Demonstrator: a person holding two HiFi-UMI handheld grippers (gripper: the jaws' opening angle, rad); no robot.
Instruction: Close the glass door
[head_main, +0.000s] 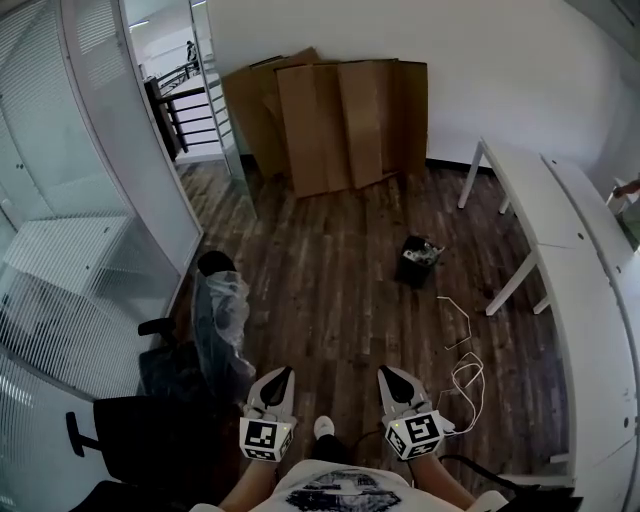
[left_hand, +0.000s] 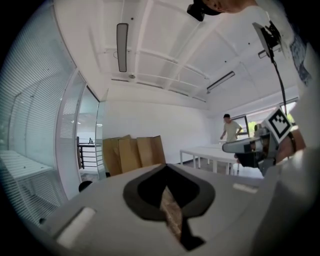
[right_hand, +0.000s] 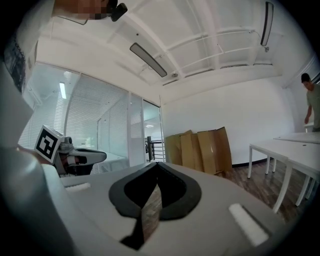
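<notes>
- I see my left gripper and right gripper with jaws together, nothing between them.
- Tall clear glass door, possibly ajar, stands well apart from both.

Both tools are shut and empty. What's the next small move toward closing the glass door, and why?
Probably step forward-left toward the glass door, which seems to stand open beside the cardboard. The left tool and right tool hang low over the floor, well short of it.
</notes>
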